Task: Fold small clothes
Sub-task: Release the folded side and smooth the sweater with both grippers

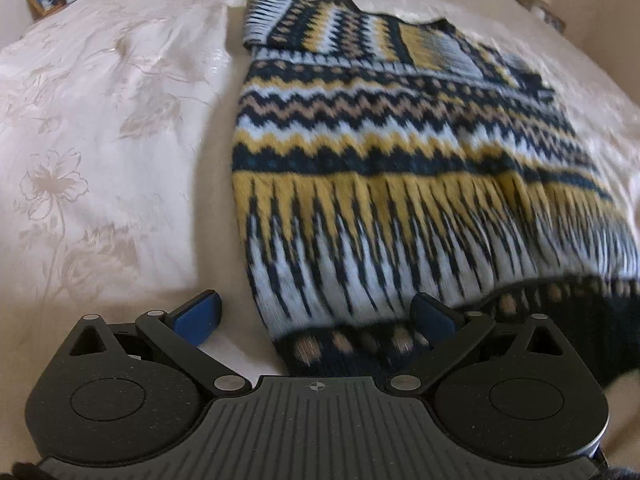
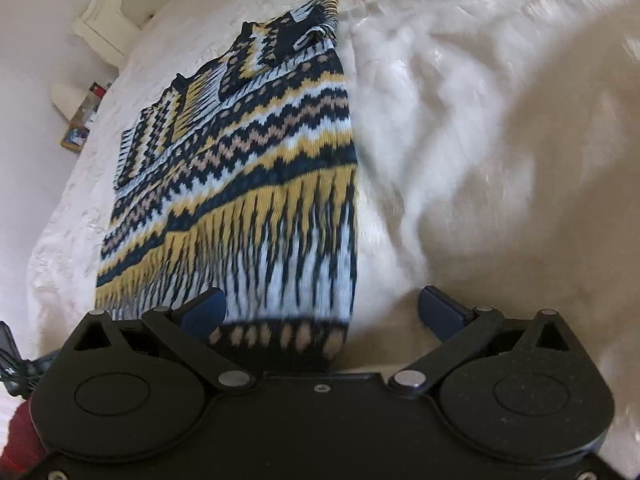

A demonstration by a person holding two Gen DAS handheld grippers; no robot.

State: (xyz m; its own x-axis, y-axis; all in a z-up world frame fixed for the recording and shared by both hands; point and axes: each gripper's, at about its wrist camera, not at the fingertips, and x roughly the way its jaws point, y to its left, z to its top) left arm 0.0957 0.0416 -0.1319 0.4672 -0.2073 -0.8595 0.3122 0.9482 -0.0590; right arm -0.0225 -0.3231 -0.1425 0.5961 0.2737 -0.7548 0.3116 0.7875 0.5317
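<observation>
Patterned knit sweater lies flat on the bedspread, long axis running away from both grippers (jaws wide, empty), hem right between left gripper and right gripper fingers.

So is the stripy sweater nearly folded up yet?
Partway, it looks like. The sweater lies on the bedspread as a long narrow strip, and both sleeves seem folded in across the top. Right now the left gripper and right gripper are both open at the dark bottom hem, holding nothing. Still left: probably folding the hem up toward the collar.
</observation>
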